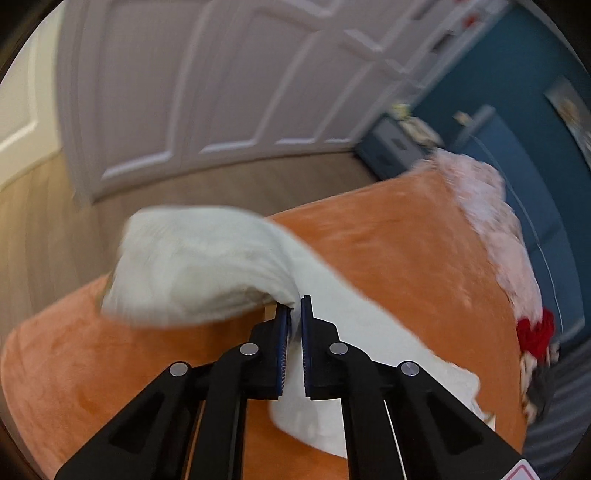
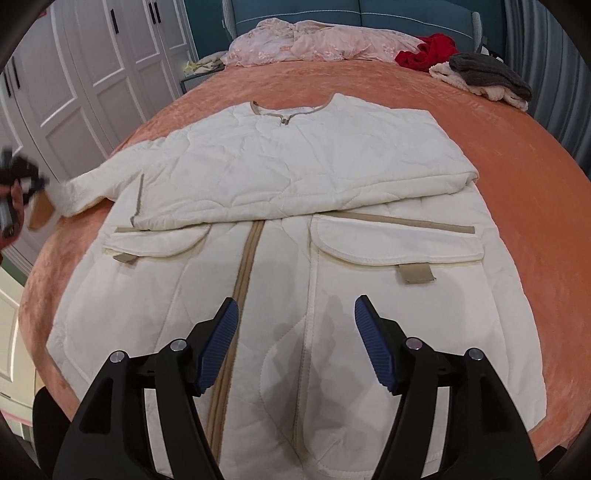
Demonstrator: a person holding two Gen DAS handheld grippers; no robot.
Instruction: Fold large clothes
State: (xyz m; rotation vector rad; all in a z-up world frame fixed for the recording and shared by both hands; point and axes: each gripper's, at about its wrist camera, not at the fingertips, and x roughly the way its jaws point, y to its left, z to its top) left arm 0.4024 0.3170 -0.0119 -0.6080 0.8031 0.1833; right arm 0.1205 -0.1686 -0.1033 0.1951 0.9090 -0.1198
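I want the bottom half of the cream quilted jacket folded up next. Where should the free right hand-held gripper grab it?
Grip the cream quilted jacket at its bottom hem, beside the tan zipper strip, coming from the near edge of the bed. It lies flat there, and the open right hand-held gripper hangs just above.

Cream quilted jacket [image 2: 280, 173] with tan zipper trim [image 2: 236, 306], spread over an orange bedspread [image 2: 517, 177]; pale pink lace garment [image 2: 314, 46], red cloth [image 2: 424, 51], grey knit [image 2: 487, 74], teal headboard [image 2: 406, 14].

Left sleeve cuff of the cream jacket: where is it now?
Clamped in the left gripper; in the right wrist view the sleeve cuff sits at far left, off the jacket body, over the orange bedspread edge.
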